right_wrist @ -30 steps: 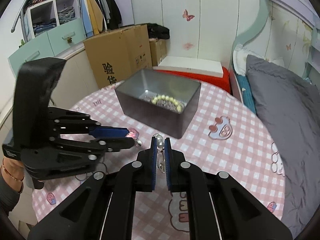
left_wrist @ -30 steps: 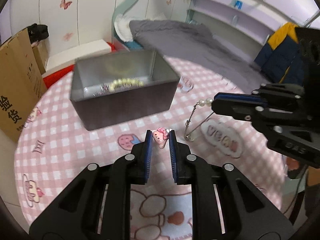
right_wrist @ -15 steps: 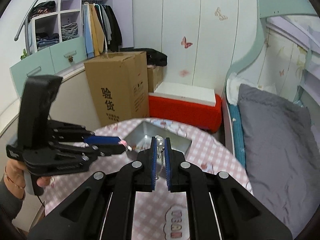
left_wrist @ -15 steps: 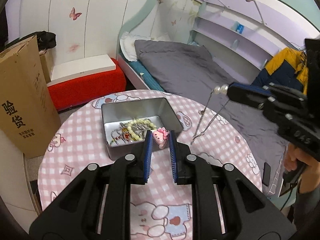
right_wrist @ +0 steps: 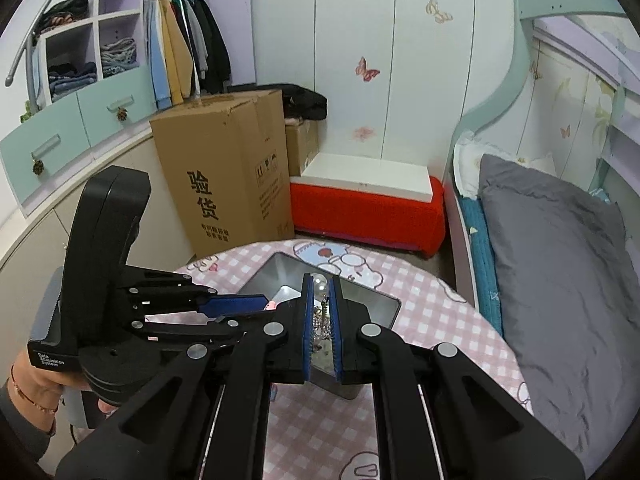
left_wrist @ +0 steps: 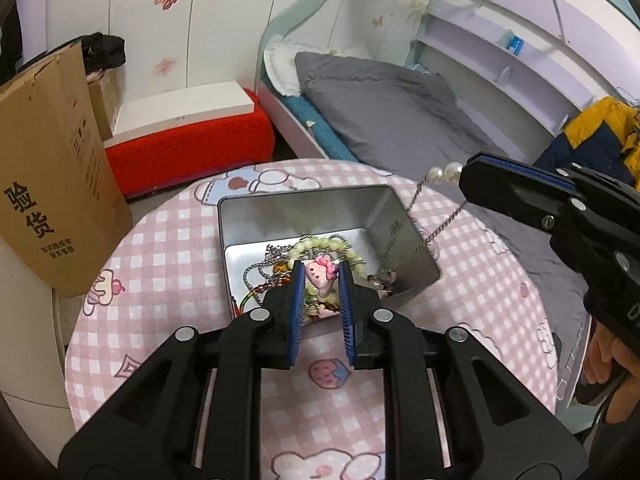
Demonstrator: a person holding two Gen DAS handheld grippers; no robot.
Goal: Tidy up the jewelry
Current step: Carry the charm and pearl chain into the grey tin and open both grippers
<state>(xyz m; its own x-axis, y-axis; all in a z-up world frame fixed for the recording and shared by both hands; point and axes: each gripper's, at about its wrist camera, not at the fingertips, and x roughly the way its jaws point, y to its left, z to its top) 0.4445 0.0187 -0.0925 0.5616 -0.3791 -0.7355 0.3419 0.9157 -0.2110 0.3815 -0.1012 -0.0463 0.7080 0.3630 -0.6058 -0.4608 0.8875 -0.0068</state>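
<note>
At frame centre, the left gripper (left_wrist: 320, 280) clamps a pink charm (left_wrist: 319, 275) above the open tin (left_wrist: 316, 216). The right gripper (right_wrist: 321, 286), pinching a pearl chain (left_wrist: 424, 216), hangs it over the tin's right rim.

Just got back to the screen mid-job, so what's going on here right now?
A person is sorting jewelry into a metal tin on the pink checked table. The left gripper is shut on a pink cartoon charm, held above the tin. The right gripper pinches a pearl-tipped chain, which dangles over the tin's right edge. A pale green bead bracelet and other pieces already lie inside. Neither held piece has been released.
</note>
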